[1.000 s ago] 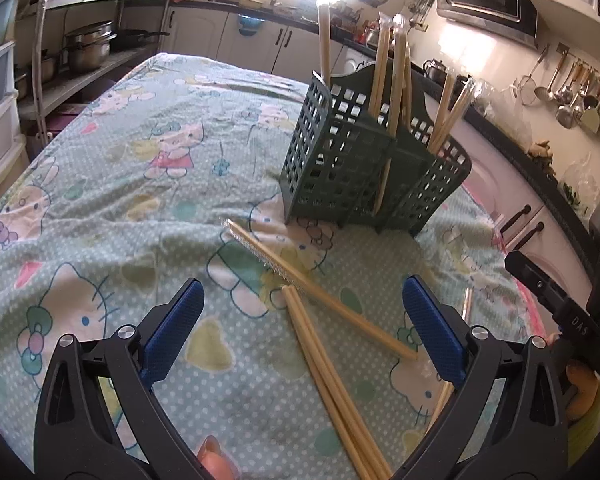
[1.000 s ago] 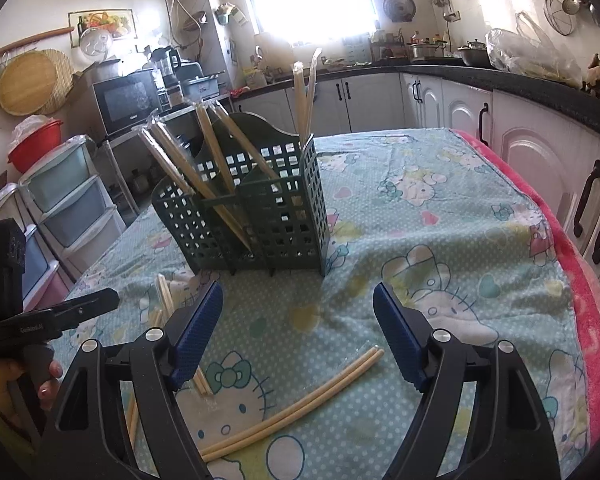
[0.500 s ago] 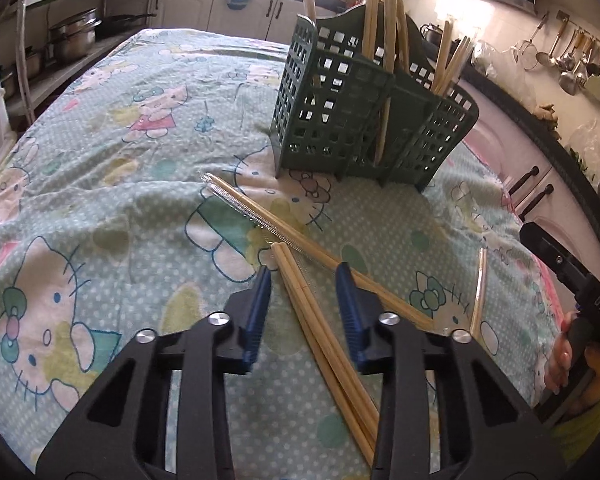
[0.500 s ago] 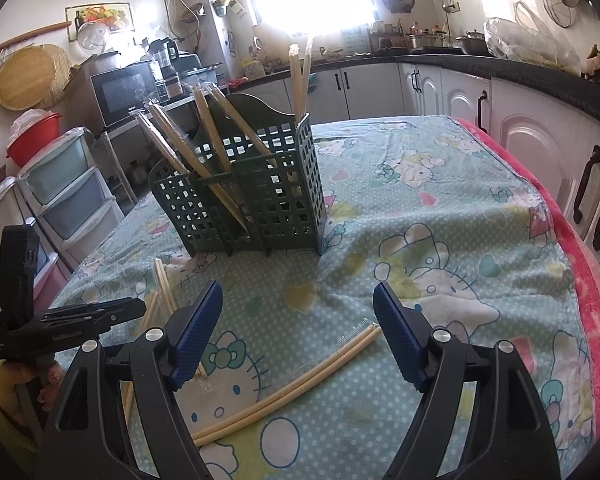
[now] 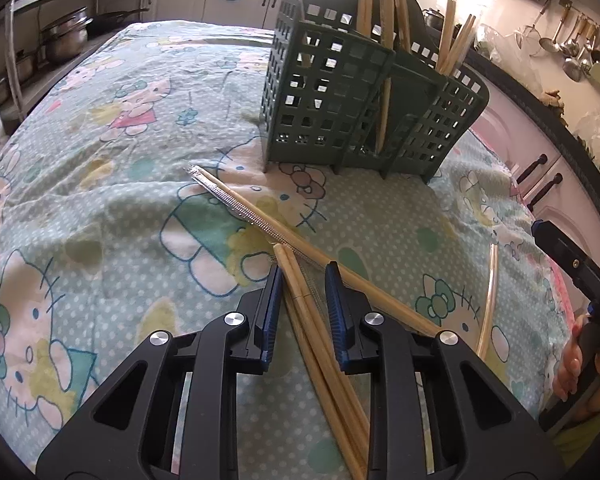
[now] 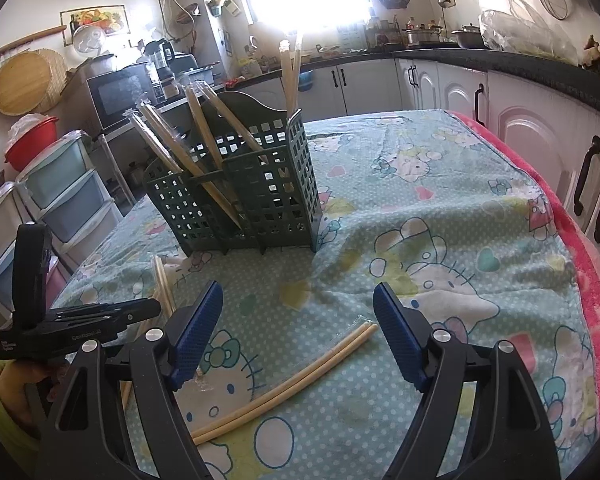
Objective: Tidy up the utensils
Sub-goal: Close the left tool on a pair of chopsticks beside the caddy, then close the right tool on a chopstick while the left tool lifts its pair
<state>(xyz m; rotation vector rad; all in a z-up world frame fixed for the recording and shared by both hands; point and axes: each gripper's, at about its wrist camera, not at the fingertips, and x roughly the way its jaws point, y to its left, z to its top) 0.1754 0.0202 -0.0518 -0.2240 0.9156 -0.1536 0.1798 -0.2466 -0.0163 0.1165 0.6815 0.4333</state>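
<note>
Left wrist view first: the left tool (image 5: 300,300) is low over the desk (image 5: 100,184), its blue pads closing in on a pair of wooden chopsticks (image 5: 320,344) lying between them on the cartoon-cat cloth. The left pad looks right against the sticks; a sliver of cloth still shows by the right one, so the squeeze isn't complete. Crossing just beyond the tips lies a wrapped pair of chopsticks (image 5: 252,216), its clear wrapper end pointing toward the green lattice caddy (image 5: 340,120). That caddy stands upright further back on the desk, with several chopsticks poking up out of its compartments. Off to the right, a pale curved pair (image 5: 487,308) lies on the cloth, near a hand on the other handle at the frame edge.

Over to the right wrist view: the right tool (image 6: 298,332) hovers with its pads wide apart, nothing between them but cloth. A pale pair of chopsticks (image 6: 292,380) lies just below and ahead of it, untouched. The caddy (image 6: 252,200) sits beyond, sticks leaning out to the left. The left tool's black body shows at the left edge.
</note>
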